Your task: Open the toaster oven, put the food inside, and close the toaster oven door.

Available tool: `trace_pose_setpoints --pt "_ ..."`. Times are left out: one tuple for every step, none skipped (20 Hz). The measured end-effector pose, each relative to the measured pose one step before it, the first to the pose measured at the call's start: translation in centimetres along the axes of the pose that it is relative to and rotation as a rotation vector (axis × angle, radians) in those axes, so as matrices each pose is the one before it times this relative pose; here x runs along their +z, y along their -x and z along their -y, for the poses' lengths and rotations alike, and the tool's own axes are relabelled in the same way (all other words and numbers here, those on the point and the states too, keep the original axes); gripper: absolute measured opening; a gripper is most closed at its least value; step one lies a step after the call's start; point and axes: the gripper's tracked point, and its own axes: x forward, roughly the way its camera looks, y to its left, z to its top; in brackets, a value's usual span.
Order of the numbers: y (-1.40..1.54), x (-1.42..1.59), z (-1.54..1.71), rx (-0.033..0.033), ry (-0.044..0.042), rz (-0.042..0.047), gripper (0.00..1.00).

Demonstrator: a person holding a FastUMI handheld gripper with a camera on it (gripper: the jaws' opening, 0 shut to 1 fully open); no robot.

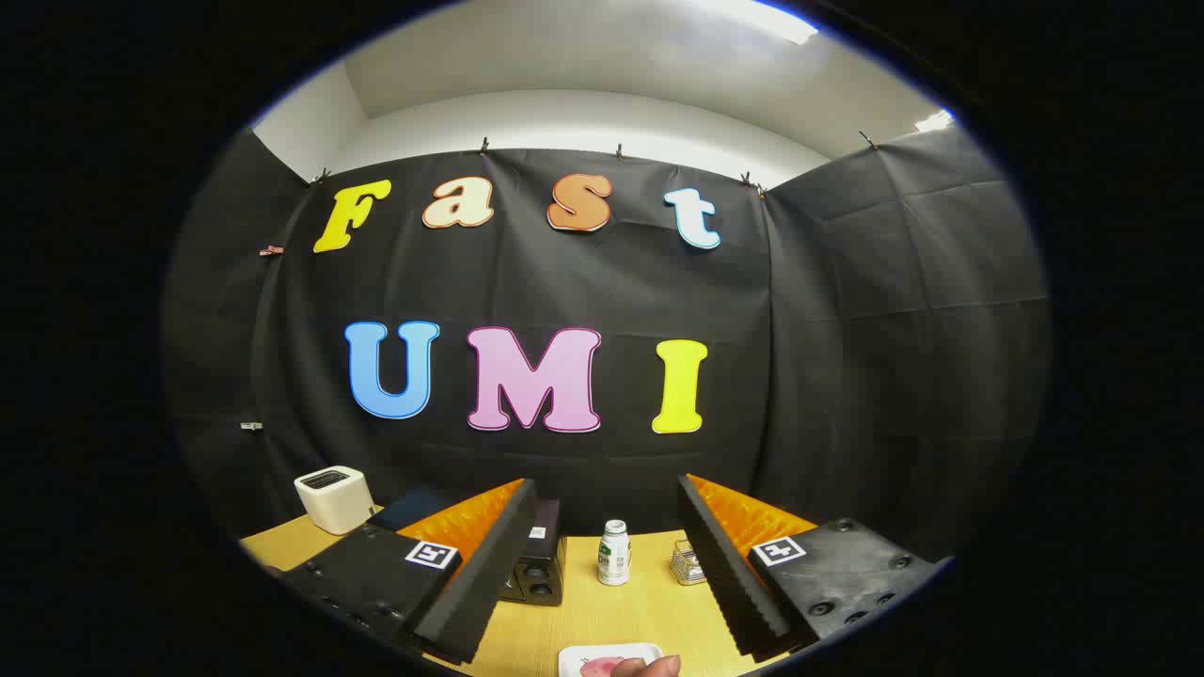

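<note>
The gripper point(607, 564) is wide open, holding nothing, and the food sits low between its fingers.

The wooden table point(611, 611) lies under the fingers and runs on ahead of them. The black toaster oven point(538, 564) stands just ahead, tucked partly behind the left finger, so I cannot tell if its door is open or closed. A white toaster point(334, 498) stands farther off, out past the left finger. A small white bottle point(614, 553) stands up straight between the fingers, beyond their tips. A little wire basket point(689, 562) sits beside the right finger. The white plate point(602, 655) with pink food point(599, 669) lies closest, down near the base of the fingers. A fingertip point(649, 667) touches it. The oven comes first, I think, and it is a short reach ahead and to the left.
</note>
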Motion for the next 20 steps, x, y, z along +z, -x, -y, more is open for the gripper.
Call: trace_pose_setpoints --pt "-0.069 0.034 -0.185 -0.00006 0.00388 0.00082 0.97" --pt "0.061 -0.041 -0.001 -0.00166 0.00287 0.00016 0.97" --pt "0.242 -0.01 -0.084 -0.00155 0.0024 -0.00033 0.97" --pt "0.119 -0.026 0.018 -0.00329 0.00166 -0.00117 0.98" --pt "0.015 -0.066 0.002 -0.00252 -0.00106 -0.00201 0.98" --pt "0.032 -0.002 -0.052 -0.00205 -0.00318 -0.00119 0.97" --pt "0.072 -0.003 0.024 -0.00283 -0.00378 -0.00024 0.97" --pt "-0.006 0.021 0.006 -0.00226 -0.00308 -0.00118 0.97" --pt "0.073 -0.09 -0.004 -0.00118 -0.00265 -0.00187 0.97" --pt "0.035 -0.005 0.022 -0.00246 -0.00215 -0.00119 0.97" --pt "0.166 -0.008 0.158 -0.00378 -0.00267 -0.00107 0.97" --pt "0.097 -0.024 0.062 -0.00121 -0.00347 -0.00164 0.98" --pt "0.128 0.024 0.158 -0.00514 -0.00243 0.00026 0.98" --pt "0.135 0.033 0.123 -0.00321 -0.00087 0.00127 0.98" --pt "0.052 -0.028 0.019 -0.0013 0.00061 0.00014 0.98" --pt "-0.072 -0.095 0.006 -0.00199 0.0025 -0.0028 0.98" --pt "-0.006 -0.069 -0.119 0.00044 0.0012 -0.00174 0.98" --pt "0.165 -0.124 -0.201 0.00031 -0.00182 -0.00257 0.98" --pt "-0.026 -0.07 -0.383 0.00241 -0.00447 -0.00166 0.98" --pt "-0.073 -0.178 -0.593 0.00429 -0.00619 -0.00198 0.97"
